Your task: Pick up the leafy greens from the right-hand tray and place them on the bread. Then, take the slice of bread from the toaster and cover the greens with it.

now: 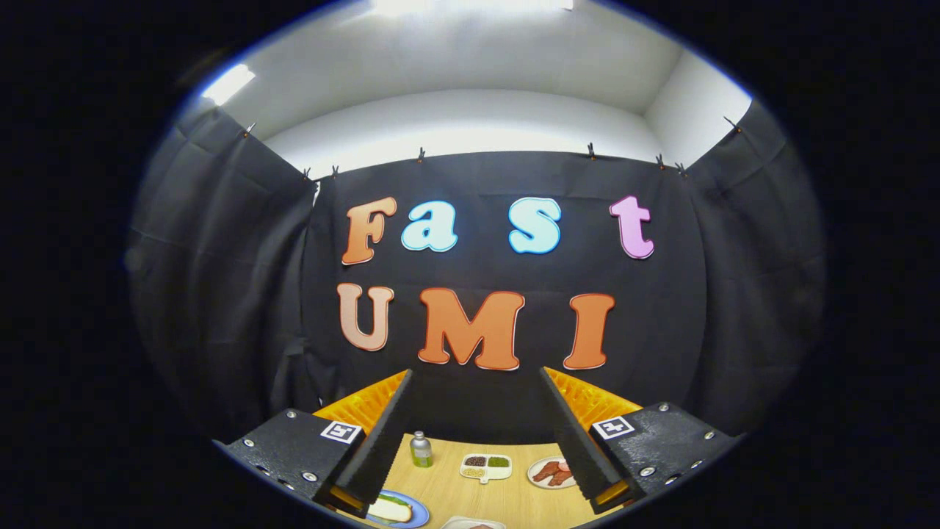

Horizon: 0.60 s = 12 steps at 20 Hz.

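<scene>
Bread (391, 508) lies on a blue plate (418, 514) beside the left finger. Jaws (477, 448) gape wide, empty, above the bench (470, 492).

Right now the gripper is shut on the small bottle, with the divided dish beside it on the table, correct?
No. The gripper view shows the gripper open and holding nothing; the small bottle stands on the table beyond its fingers. The divided dish does sit beside the bottle.
</scene>
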Each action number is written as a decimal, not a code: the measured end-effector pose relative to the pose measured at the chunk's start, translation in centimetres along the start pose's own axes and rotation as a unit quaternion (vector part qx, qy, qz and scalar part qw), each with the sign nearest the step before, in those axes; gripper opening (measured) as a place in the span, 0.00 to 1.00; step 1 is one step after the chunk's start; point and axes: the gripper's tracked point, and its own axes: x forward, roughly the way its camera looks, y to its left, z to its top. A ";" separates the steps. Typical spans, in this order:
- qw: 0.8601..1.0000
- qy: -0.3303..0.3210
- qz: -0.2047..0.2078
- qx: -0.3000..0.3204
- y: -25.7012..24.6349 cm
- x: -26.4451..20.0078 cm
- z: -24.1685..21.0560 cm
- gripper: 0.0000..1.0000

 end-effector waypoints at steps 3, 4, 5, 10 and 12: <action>0.999 -0.032 -0.020 -0.015 -1.1 -0.2 1.2 0.98; 0.999 -0.038 -0.025 -0.018 -1.1 -0.4 1.4 0.98; 0.998 -0.042 -0.028 -0.020 -1.2 -0.5 1.5 0.98; 0.998 -0.049 -0.040 -0.023 -1.9 -0.6 1.8 1.00; 0.997 -0.051 -0.046 -0.023 -2.1 -0.6 1.9 1.00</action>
